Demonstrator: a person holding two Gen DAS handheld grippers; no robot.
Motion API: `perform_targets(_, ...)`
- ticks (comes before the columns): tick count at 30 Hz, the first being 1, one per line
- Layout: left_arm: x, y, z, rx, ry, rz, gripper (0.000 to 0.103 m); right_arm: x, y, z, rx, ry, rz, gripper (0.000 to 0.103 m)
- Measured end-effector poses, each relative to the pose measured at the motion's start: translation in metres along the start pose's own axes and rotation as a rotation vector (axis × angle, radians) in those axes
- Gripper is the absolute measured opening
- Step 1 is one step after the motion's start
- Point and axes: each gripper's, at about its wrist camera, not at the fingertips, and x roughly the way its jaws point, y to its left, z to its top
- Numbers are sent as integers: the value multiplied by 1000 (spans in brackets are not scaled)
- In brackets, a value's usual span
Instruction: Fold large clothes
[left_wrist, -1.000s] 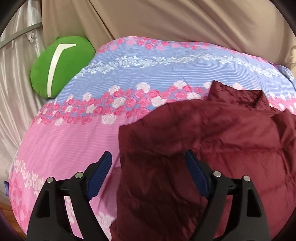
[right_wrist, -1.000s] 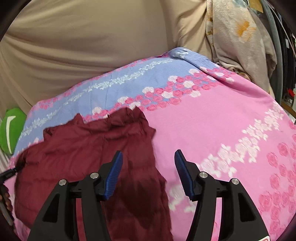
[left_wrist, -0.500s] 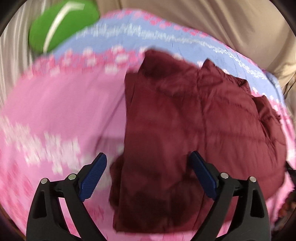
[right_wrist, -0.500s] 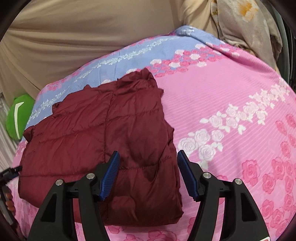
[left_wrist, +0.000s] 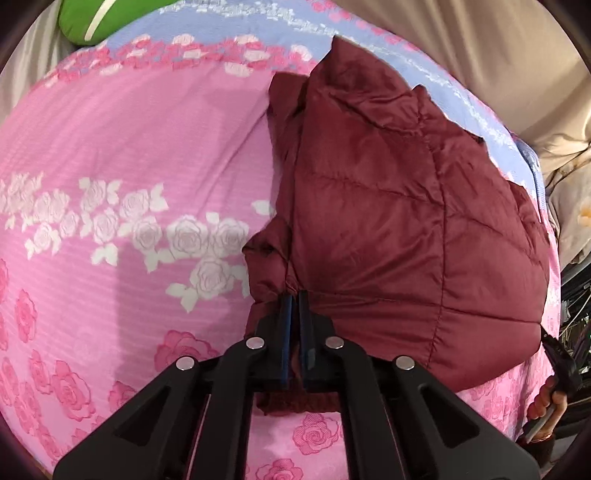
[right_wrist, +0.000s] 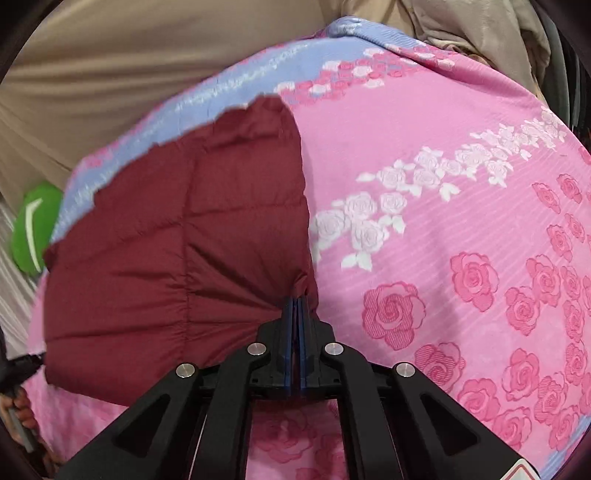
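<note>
A dark red quilted puffer jacket (left_wrist: 388, 206) lies folded on a pink and blue rose-patterned bed cover (left_wrist: 129, 155). My left gripper (left_wrist: 294, 295) is shut on the jacket's near left corner, with fabric bunched between its blue pads. In the right wrist view the same jacket (right_wrist: 177, 240) fills the left half, and my right gripper (right_wrist: 296, 301) is shut on its near right corner. The jacket's near edge is raised slightly off the cover (right_wrist: 443, 184) between the two grippers.
A green cushion (left_wrist: 107, 18) sits at the bed's far left corner, also in the right wrist view (right_wrist: 35, 225). Beige curtain fabric (right_wrist: 129, 55) hangs behind the bed. Draped clothes (right_wrist: 480, 33) hang at the far right.
Both grippers were open above the jacket. They have dropped to its near edge and closed, one on each near corner.
</note>
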Motion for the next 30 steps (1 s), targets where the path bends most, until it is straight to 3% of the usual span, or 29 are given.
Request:
perform_targets(3,-25,-4,4,20,-55,37,6,-17,13,12,-57,-50,-59,8)
perform_targets(5,-47,-7,13,34,-132,38,28,-33,17,30,-71,-111,-74,29)
perform_targets(6,-56,-10,19,40,-174,34,59,-42,19,43,-70,-154,-61,39)
perform_targets(7,-65,-14,28,46,-232,27,79,-48,20,52,-64,-186,-43,55)
perform_targets(10,-71,-32,66,70,-364,-7,95,-44,30,93,-55,-270,42,65)
perform_targets(12,-57,-39,93,71,-381,-31,96,-25,34,114,-47,-267,53,67)
perform_targets(14,-29,-45,121,65,-349,-49,96,4,39,133,-26,-212,72,67)
perform_targets(16,8,-47,145,49,-278,-43,93,39,45,144,-20,-145,57,67)
perform_targets(17,20,-47,150,35,-254,-34,88,51,48,145,-27,-117,30,53)
perform_targets(18,32,-48,155,34,-226,-37,57,61,51,145,-36,-98,12,33)
perform_targets(19,41,-47,158,34,-200,-39,19,68,55,145,-52,-77,4,5)
perform_targets(20,48,-46,163,17,-161,-34,4,68,60,145,-57,-72,11,3)
perform_targets(21,47,-44,163,5,-163,-43,2,59,64,148,-53,-106,22,2)
perform_targets(25,4,-53,170,36,-321,-2,1,-4,82,167,-54,-306,147,2)
perform_targets(27,-5,-54,173,35,-361,30,1,-20,89,174,-62,-377,158,2)
perform_targets(28,-1,-55,176,43,-360,66,1,-19,92,177,-73,-393,137,2)
perform_targets(30,24,-54,184,36,-300,84,1,11,94,184,-82,-329,77,1)
